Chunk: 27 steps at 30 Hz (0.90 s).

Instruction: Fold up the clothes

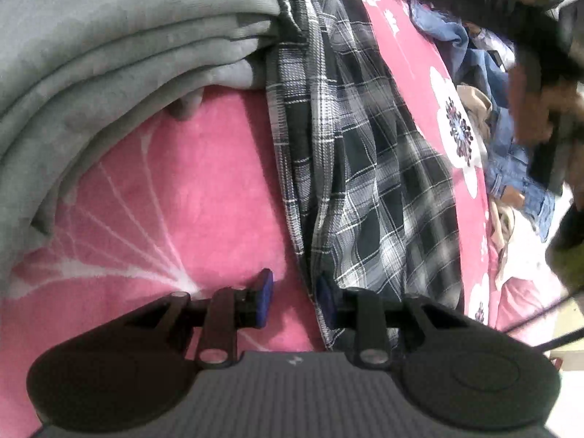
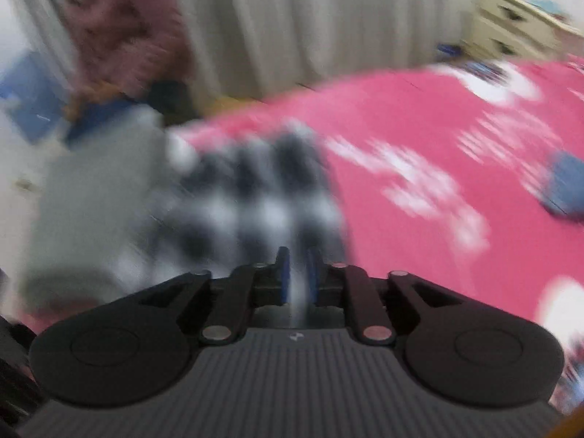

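Note:
A black-and-white plaid shirt (image 1: 365, 182) lies stretched out on the pink flowered blanket (image 1: 182, 200). A folded grey garment (image 1: 109, 54) rests to its left. My left gripper (image 1: 295, 294) hovers low over the shirt's near left edge. It is open, with blanket and a sliver of plaid hem showing between the blue pads. The right wrist view is badly blurred. In it my right gripper (image 2: 298, 273) sits above the plaid shirt (image 2: 255, 189) with a narrow gap between its pads. A pale streak shows in that gap, and I cannot tell what it is.
Denim and beige clothes (image 1: 518, 175) lie heaped at the blanket's far right, by a person (image 1: 511, 0). A blurred hand (image 1: 529, 109) crosses the right edge. The right wrist view shows the grey garment (image 2: 91, 200), a person in a fuzzy sweater (image 2: 127, 25), curtains (image 2: 292, 18) and a dresser (image 2: 518, 22).

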Each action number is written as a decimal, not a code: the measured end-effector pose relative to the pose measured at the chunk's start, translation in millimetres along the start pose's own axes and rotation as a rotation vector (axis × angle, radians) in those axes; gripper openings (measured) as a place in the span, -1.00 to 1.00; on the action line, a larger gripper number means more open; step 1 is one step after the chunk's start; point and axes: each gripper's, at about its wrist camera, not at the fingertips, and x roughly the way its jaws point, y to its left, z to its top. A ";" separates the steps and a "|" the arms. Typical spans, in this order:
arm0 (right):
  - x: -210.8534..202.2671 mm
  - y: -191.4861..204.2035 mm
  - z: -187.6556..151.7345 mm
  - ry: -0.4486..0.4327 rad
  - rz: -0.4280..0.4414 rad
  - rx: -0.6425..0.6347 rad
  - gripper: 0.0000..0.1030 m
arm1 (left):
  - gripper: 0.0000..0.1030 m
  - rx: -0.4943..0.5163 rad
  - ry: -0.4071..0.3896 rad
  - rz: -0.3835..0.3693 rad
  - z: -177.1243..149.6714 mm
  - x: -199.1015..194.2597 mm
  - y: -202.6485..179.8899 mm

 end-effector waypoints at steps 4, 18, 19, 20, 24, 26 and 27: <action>38.9 10.3 49.9 0.022 0.118 0.057 -0.08 | -0.44 0.011 -0.006 -0.002 -1.5 -0.2 -0.2; 76.2 10.1 60.0 -0.159 0.014 0.126 -0.80 | -0.44 0.021 -0.028 -0.018 -2.5 2.1 0.5; 87.9 12.6 56.8 -0.152 0.010 0.093 -0.79 | -0.44 0.022 -0.027 -0.020 -2.4 2.6 0.8; 102.0 15.1 53.1 -0.138 -0.001 0.054 -0.76 | -0.44 0.023 -0.025 -0.022 -1.8 3.0 0.9; 132.5 5.1 41.0 -0.149 0.043 0.042 -0.59 | -0.44 0.027 -0.016 -0.029 0.9 4.3 1.1; 123.6 -3.1 46.6 -0.142 0.064 0.080 -0.52 | -0.44 0.032 -0.013 -0.031 1.1 4.7 0.9; 113.8 -7.8 49.7 -0.139 0.065 0.104 -0.41 | -0.44 0.035 -0.011 -0.031 1.5 5.0 0.5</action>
